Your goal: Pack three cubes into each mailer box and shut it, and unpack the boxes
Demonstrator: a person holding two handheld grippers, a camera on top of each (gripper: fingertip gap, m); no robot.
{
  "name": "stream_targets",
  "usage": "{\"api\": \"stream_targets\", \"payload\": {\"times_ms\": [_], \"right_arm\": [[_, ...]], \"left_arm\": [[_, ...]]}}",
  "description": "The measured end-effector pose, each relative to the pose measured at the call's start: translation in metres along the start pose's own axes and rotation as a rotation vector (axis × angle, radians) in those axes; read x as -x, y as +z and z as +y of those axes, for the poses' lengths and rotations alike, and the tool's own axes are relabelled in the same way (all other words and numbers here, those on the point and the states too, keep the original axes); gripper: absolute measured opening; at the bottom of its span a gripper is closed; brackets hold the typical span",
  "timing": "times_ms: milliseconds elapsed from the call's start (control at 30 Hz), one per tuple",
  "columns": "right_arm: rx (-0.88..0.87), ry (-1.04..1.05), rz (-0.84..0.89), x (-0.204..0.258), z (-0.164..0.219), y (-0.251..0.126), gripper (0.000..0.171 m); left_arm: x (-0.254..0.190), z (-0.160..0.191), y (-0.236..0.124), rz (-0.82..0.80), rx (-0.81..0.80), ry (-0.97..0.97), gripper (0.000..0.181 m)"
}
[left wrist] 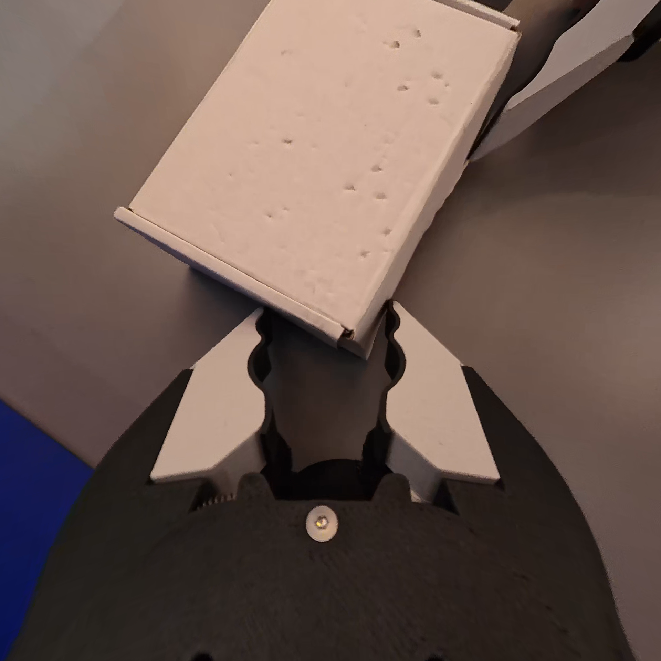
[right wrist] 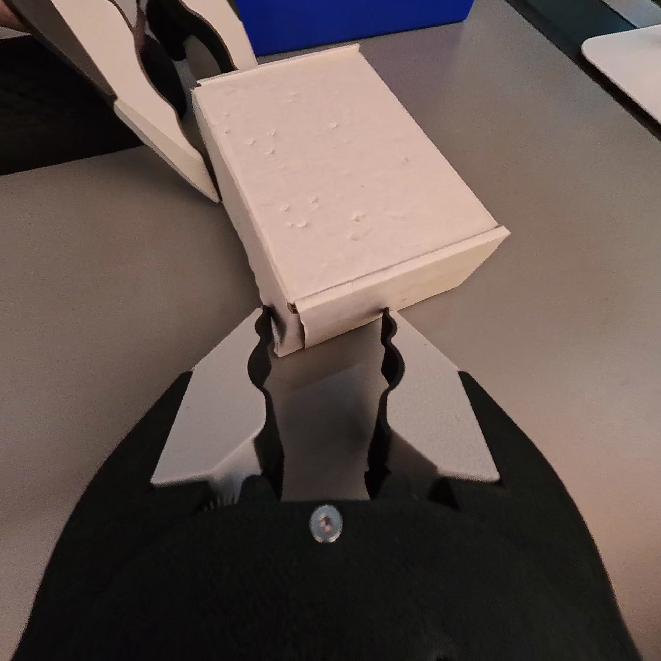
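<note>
Cardboard centre stage: one white mailer box (left wrist: 314,171) sits shut on the grey surface (left wrist: 89,143), its lid pocked with small dents, and both grippers are working opposite corners of it.

Over on the left, in the left wrist view, a blue strip (left wrist: 32,475) shows past the surface edge. The left gripper (left wrist: 327,314) has its fingers apart, and the near corner of the box pokes into the gap between them; the right-hand fingertip (left wrist: 395,314) lies right against the box's side wall, while the other tip is tucked under the front flap edge. Whether either one truly presses the cardboard, I cannot tell. Far corner, top right: the other gripper's white fingers reach in.

Switch to the right wrist view. The left gripper (right wrist: 211,118) shows at top left, hard beside the box (right wrist: 322,168). The right gripper (right wrist: 323,314) also has its fingers spread, straddling the near corner, with the left tip (right wrist: 263,318) touching the box wall. A blue bin (right wrist: 357,18) stands behind the box, and at far right a pale flat thing (right wrist: 629,60) lies on the surface.
</note>
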State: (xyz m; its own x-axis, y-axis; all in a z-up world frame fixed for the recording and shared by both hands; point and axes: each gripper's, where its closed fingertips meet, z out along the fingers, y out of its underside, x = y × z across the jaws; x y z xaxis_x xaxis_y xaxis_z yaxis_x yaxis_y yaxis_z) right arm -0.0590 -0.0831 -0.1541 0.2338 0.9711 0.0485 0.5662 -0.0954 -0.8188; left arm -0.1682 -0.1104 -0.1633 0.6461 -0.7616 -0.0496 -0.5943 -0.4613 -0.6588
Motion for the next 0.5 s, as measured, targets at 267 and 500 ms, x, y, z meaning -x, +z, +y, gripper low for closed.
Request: {"api": "stream_targets", "payload": {"times_ms": [267,500], "right_arm": [[0.012,0.020,0.075,-0.005,0.000,0.002,0.052],[-0.011,-0.005,-0.054,0.010,0.002,-0.004,0.053]], "left_arm": [[0.006,-0.001,0.002,-0.052,-0.005,-0.034,0.057],[-0.001,0.007,-0.004,0.013,0.001,0.032,0.062]]}}
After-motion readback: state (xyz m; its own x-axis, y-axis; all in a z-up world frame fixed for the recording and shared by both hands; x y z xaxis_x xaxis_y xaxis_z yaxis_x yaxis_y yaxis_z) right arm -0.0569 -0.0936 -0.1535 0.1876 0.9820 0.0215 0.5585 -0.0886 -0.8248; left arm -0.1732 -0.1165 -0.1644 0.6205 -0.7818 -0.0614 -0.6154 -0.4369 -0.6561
